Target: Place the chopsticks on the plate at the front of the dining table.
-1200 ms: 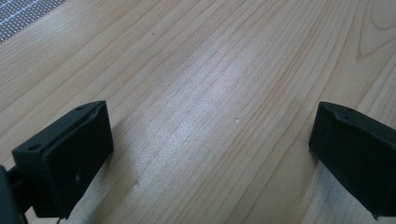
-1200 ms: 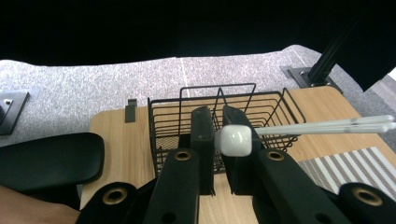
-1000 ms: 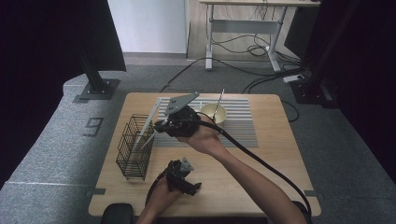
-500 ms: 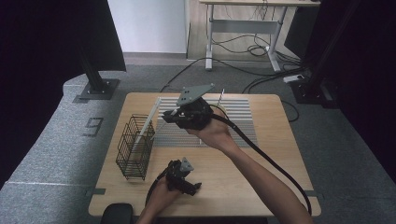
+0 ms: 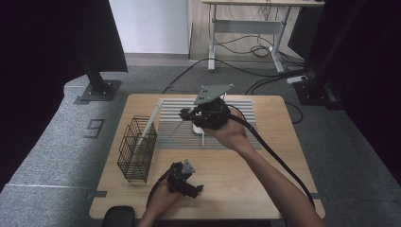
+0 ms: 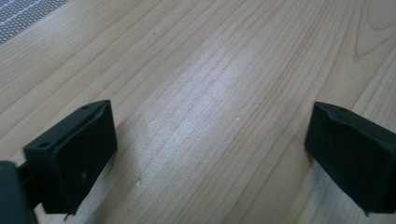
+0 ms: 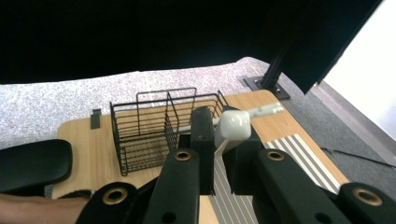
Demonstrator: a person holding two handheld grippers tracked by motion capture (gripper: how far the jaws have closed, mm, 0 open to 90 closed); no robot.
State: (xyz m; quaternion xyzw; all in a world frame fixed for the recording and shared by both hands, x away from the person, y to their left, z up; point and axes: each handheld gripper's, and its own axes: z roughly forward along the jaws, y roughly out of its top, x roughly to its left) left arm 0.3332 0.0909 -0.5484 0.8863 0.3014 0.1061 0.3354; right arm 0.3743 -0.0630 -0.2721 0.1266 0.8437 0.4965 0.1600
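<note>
While the right gripper (image 5: 193, 116) hangs over the grey striped ribbed mat (image 5: 265, 123), its jaws are clamped tight on a white plastic utensil w/ thick blocky head (image 7: 232, 125); in the high view the thin handle (image 5: 202, 138) pokes down below the gripper. Key relation: black wire rack basket (image 5: 137, 149) sits to the left, near table edge, already holding one long white stick-like utensil (image 5: 150, 120) leaning out the top. So prob. a leftward carry, then handle-down drop. Left gripper (image 5: 188, 182) rests on pale wooden tabletop (image 6: 224, 70), jaws wide apart, nothing btwn them. Right hand's clearly the working one. Basket's open-topped, compartmented, rigid wire; utensil smooth, hard.
</note>
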